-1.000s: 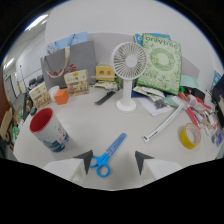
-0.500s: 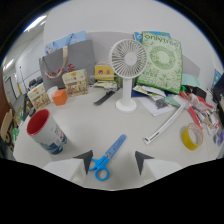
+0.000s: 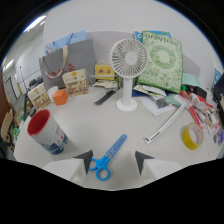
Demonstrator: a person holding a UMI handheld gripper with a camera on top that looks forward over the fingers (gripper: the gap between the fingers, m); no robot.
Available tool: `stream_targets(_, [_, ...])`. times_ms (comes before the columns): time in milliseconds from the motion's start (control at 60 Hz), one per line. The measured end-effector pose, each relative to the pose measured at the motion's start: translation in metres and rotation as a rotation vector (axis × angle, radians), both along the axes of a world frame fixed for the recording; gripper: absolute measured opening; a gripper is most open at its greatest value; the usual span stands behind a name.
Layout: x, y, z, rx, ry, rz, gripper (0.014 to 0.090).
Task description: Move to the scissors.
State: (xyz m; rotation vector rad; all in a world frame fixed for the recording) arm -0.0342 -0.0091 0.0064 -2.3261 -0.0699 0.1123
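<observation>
Blue-handled scissors [image 3: 108,156] lie flat on the white table [image 3: 90,122], handles between the open, empty gripper [image 3: 115,161] fingertips, blades angled toward a white desk fan [image 3: 128,70]. Nearby stands a red-rimmed cup [image 3: 45,132].

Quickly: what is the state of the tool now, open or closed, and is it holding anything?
Tool: open, holding nothing; the blue scissors lie on the table between its fingers.

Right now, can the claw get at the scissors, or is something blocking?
Probably yes. The blue scissors lie flat on the white table, handles between the open claw's fingertips, blades pointing ahead toward the white fan. Nothing sits between them; the red cup stands off to one side.
</observation>
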Motion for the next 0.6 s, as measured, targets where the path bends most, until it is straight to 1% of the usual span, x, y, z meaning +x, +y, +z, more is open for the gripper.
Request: stream_targets(600, [-0.0008, 0.0017, 0.0003, -0.004, -0.001, -0.010, 0.0839])
